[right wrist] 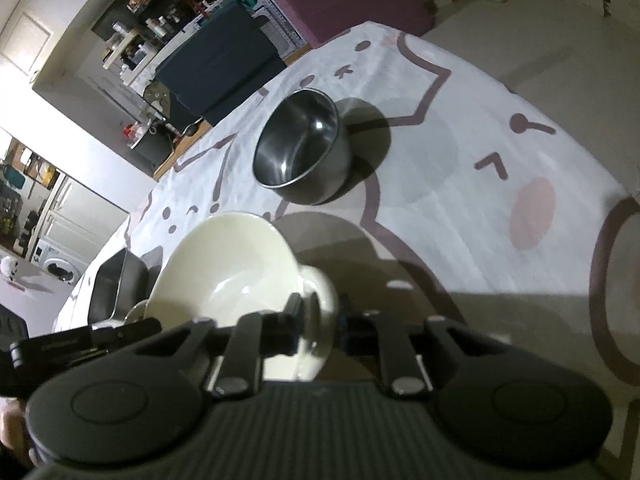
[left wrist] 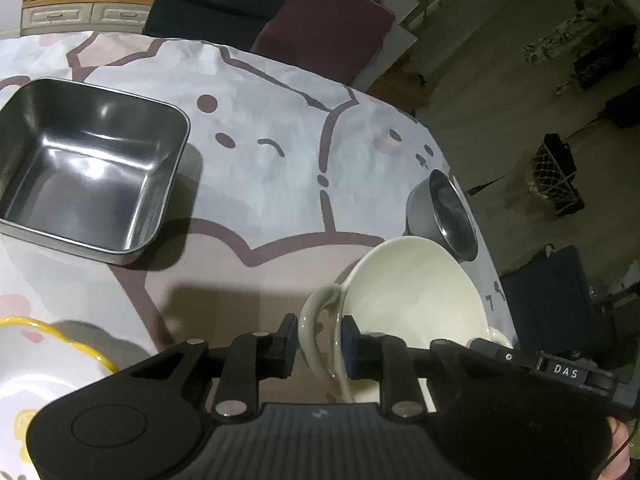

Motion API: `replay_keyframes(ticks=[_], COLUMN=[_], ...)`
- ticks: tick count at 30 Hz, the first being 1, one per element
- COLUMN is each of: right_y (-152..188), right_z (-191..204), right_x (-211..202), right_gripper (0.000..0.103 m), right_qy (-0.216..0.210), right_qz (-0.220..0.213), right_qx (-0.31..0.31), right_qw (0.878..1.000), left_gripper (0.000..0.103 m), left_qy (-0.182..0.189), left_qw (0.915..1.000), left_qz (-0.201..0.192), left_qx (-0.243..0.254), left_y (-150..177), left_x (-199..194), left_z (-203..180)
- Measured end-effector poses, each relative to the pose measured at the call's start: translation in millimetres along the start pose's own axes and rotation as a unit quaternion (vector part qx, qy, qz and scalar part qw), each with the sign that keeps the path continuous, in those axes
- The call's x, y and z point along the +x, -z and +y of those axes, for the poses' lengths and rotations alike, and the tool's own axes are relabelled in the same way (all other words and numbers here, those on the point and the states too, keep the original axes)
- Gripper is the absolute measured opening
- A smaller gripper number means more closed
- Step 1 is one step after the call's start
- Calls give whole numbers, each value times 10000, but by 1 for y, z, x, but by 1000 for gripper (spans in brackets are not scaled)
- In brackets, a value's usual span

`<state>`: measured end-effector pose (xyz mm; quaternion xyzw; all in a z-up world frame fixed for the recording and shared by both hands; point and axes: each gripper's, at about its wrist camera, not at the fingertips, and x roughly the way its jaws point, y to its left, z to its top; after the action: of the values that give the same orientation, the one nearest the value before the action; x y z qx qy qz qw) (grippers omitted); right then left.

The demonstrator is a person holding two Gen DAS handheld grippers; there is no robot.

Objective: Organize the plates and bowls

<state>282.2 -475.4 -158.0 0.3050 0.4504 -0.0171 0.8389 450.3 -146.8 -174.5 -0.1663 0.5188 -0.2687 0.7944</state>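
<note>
A cream two-handled bowl (left wrist: 412, 292) hangs tilted between both grippers above the cartoon tablecloth. My left gripper (left wrist: 320, 340) is shut on one loop handle (left wrist: 312, 320). My right gripper (right wrist: 318, 326) is shut on the opposite handle (right wrist: 320, 300) of the same bowl (right wrist: 228, 264). A round steel bowl (right wrist: 300, 148) stands upright on the cloth beyond it; it also shows in the left wrist view (left wrist: 444, 216). A square steel tray (left wrist: 84, 164) sits to the left and shows in the right wrist view (right wrist: 116, 288).
A yellow-rimmed white plate (left wrist: 44, 364) lies at the near left. The table edge (left wrist: 476, 216) runs just past the round steel bowl, with floor beyond. A maroon cushion (left wrist: 324, 24) and dark chair stand behind the table.
</note>
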Motion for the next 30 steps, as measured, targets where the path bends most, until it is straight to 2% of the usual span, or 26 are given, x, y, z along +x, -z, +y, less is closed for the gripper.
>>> replay_keyframes(ticks=[7, 13, 19, 24, 30], right_y=[-1, 3, 10, 13, 17], right_z=[6, 18, 25, 32, 50], right_x=[0, 0, -5, -21, -52], right_gripper=[21, 23, 24, 23, 23], right_qy=[130, 429, 539, 539, 409], right_qz=[9, 29, -17, -157, -482], right_qx=[-115, -517, -717, -704, -805], right_qw=[9998, 9977, 9960, 9959, 9947], left_gripper=[22, 21, 21, 21, 21], left_qy=[-61, -43, -17, 48, 116], left_qw=[9998, 9998, 10000, 9998, 9985], left_qz=[-35, -42, -26, -203, -521], left_qx=[198, 179, 33, 30, 72], left_y=[1, 8, 14, 17, 21], left_x=[-1, -5, -13, -33, -75], left_z=[-5, -5, -4, -12, -25])
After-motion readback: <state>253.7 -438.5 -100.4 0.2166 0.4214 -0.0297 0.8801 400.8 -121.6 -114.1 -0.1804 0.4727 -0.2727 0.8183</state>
